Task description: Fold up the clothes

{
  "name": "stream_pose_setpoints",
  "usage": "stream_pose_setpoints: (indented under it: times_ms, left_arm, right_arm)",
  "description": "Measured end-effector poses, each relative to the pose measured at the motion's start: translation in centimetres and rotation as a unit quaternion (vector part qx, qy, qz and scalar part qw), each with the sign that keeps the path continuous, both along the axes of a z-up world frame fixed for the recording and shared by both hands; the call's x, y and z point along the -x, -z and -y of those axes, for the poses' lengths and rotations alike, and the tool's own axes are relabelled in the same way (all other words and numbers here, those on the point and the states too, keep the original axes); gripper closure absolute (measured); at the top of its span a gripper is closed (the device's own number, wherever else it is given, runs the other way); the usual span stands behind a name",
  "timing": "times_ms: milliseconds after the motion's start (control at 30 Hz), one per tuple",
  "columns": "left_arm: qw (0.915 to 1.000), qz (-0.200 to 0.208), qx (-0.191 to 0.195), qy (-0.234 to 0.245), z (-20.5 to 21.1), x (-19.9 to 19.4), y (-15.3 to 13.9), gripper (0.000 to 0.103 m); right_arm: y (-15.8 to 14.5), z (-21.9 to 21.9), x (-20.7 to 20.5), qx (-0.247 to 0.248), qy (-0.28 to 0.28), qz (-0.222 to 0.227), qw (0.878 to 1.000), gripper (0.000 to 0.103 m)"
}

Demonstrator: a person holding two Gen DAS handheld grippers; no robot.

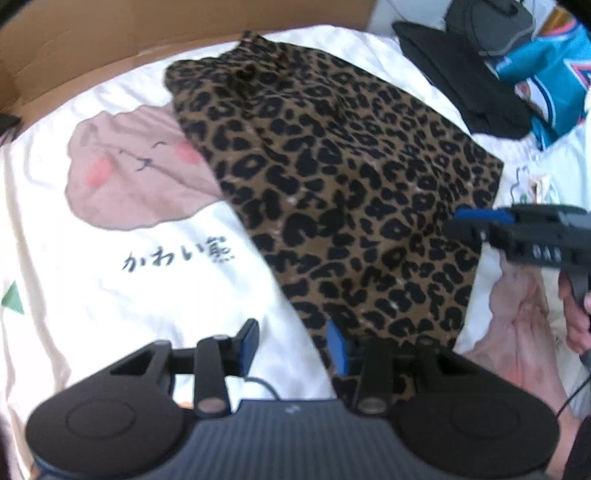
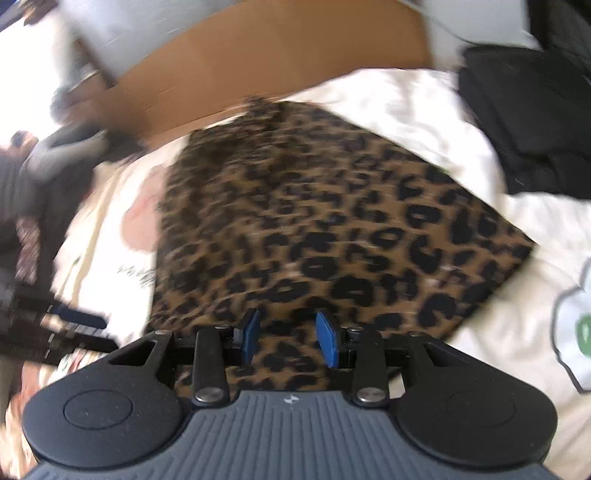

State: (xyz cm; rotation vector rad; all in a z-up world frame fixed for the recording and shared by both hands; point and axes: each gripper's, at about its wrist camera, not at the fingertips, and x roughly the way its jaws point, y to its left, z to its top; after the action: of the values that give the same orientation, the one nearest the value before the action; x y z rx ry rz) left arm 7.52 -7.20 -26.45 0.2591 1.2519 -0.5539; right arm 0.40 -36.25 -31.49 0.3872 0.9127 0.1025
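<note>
A leopard-print garment [image 1: 343,192] lies flat on a white bedsheet [image 1: 110,295] printed with a pink cartoon animal. In the left wrist view my left gripper [image 1: 293,345] hovers at the garment's near left edge, jaws apart, nothing pinched between the blue pads. My right gripper [image 1: 476,225] reaches in from the right over the garment's right edge, held by a hand [image 1: 576,314]. In the blurred right wrist view the right gripper [image 2: 290,336] stands open above the leopard-print garment [image 2: 314,229], its pads clear of the cloth. The left gripper [image 2: 81,321] shows at the left edge.
A cardboard box [image 1: 110,40] borders the bed at the back. Black clothing [image 1: 461,81], a grey bag [image 1: 487,26] and a teal jersey [image 1: 554,77] lie at the back right. Black clothing [image 2: 524,129] and the cardboard box [image 2: 277,59] also show in the right wrist view.
</note>
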Motion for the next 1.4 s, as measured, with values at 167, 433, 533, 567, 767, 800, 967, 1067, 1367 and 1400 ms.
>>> stream_pose_setpoints:
  times_ms: [167, 433, 533, 567, 767, 800, 967, 1067, 1367, 1400]
  left_arm:
    - [0.9992, 0.006, 0.023, -0.031, -1.9, -0.8, 0.9, 0.066]
    - [0.9968, 0.016, 0.067, -0.039, -3.7, -0.4, 1.9, 0.067]
    - [0.9959, 0.013, 0.077, -0.046, -4.4, -0.1, 2.1, 0.067]
    - [0.9957, 0.012, 0.079, -0.048, -4.7, -0.1, 2.2, 0.067]
    - [0.9945, 0.014, 0.083, -0.062, -5.8, -0.2, 2.1, 0.066]
    - [0.9942, 0.012, 0.085, -0.066, -6.0, -0.3, 2.1, 0.066]
    - [0.9941, 0.006, 0.085, -0.067, -6.1, -0.3, 2.6, 0.066]
    - [0.9944, 0.005, 0.085, -0.062, -5.9, -0.2, 2.7, 0.066]
    - [0.9939, -0.015, 0.108, -0.011, -5.7, 1.3, 2.7, 0.063]
    - [0.9939, -0.018, 0.109, -0.006, -5.7, 1.6, 2.8, 0.063]
  right_arm:
    - [-0.9, -3.3, 0.1, 0.007, -0.069, 0.002, 0.998, 0.062]
    - [-2.4, -9.2, 1.6, 0.029, -0.185, 0.004, 0.982, 0.062]
    - [-2.8, -11.2, 2.4, 0.041, -0.222, 0.014, 0.974, 0.062]
    - [-2.9, -11.8, 2.6, 0.044, -0.234, 0.016, 0.971, 0.062]
    - [-2.5, -14.7, 4.0, 0.04, -0.299, 0.025, 0.953, 0.063]
    - [-2.4, -15.0, 4.2, 0.041, -0.305, 0.025, 0.951, 0.063]
    - [-1.4, -16.1, 4.5, 0.065, -0.326, 0.013, 0.943, 0.064]
    - [-0.3, -16.6, 4.8, 0.102, -0.331, 0.005, 0.938, 0.064]
    - [1.0, -15.4, 4.8, 0.12, -0.326, -0.006, 0.938, 0.088]
    - [0.8, -14.8, 4.7, 0.105, -0.318, -0.009, 0.942, 0.09]
